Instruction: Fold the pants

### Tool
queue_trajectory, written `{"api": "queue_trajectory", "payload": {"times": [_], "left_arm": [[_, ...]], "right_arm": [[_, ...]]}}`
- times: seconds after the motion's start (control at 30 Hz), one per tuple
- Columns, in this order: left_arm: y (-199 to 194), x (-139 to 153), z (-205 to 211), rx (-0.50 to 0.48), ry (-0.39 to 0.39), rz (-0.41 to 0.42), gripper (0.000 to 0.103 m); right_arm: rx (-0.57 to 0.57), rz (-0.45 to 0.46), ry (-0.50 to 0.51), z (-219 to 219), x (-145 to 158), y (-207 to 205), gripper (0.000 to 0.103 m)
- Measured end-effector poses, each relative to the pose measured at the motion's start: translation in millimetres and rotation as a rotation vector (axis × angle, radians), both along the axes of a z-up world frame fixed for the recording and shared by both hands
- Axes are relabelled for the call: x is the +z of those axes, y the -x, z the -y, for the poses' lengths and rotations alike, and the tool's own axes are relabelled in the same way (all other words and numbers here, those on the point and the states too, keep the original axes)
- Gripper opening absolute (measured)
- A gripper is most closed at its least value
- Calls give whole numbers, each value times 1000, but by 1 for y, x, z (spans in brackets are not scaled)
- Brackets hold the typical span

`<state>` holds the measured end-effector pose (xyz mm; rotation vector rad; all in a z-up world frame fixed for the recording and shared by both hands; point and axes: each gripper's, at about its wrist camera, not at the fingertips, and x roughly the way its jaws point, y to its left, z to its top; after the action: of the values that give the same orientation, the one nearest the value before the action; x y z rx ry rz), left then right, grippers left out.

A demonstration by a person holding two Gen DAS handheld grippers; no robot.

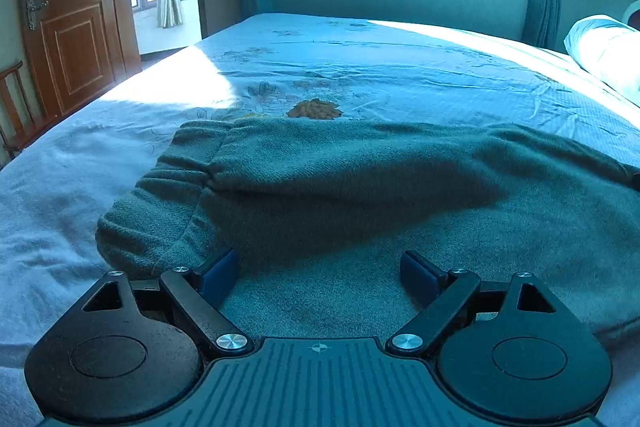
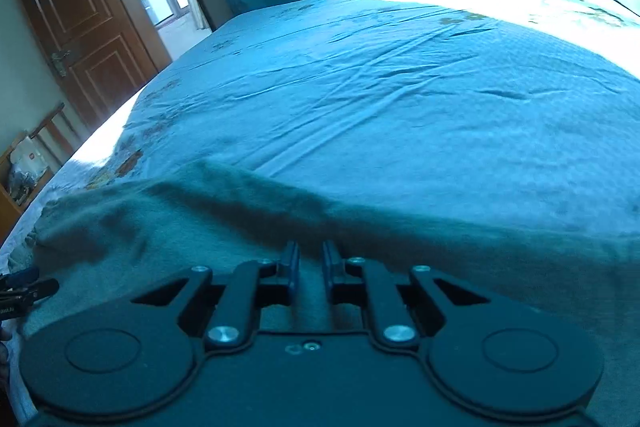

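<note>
Green pants (image 1: 360, 195) lie on the bed (image 1: 400, 67); left claw (image 1: 320, 271) gapes wide above them, empty; right claw (image 2: 311, 267) pinches their fabric.

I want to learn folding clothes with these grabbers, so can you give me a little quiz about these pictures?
1. True or false: the left gripper has its jaws shut.
2. The fuzzy green pants lie on: A) the pale blue flowered bed sheet, B) a chair, C) the floor.
3. Fill in: the panelled wooden door is coloured ___.
Key: 1 false; 2 A; 3 brown.
</note>
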<state>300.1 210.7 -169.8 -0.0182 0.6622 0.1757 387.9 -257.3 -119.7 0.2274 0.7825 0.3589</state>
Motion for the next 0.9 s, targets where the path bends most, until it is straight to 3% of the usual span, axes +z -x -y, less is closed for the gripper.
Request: {"api": "queue_trajectory", "payload": {"times": [0.2, 0.3, 0.37, 0.4, 0.43, 0.53, 0.63, 0.73, 0.9], "left_arm": [[-2, 4, 4, 2, -17, -17, 88], [-5, 9, 14, 36, -38, -31, 89], [-2, 14, 23, 46, -36, -14, 89], [0, 16, 29, 40, -28, -5, 89], [0, 17, 37, 37, -28, 7, 89], [-6, 14, 63, 4, -26, -6, 98], [-13, 8, 96, -30, -28, -40, 99], [-10, 15, 124, -82, -22, -31, 99], [-6, 19, 163, -164, -33, -11, 99]], "right_arm": [[-292, -5, 32, 145, -8, 14, 0], [-403, 7, 57, 194, -3, 33, 0], [-478, 19, 46, 213, 7, 51, 8], [-473, 51, 65, 214, 11, 63, 18], [-446, 83, 78, 212, 14, 72, 21], [-362, 124, 103, 201, 10, 96, 22], [-350, 62, 226, 205, -14, 98, 22], [-527, 62, 150, 248, -12, 118, 22], [-685, 101, -94, 300, -4, 174, 24]]}}
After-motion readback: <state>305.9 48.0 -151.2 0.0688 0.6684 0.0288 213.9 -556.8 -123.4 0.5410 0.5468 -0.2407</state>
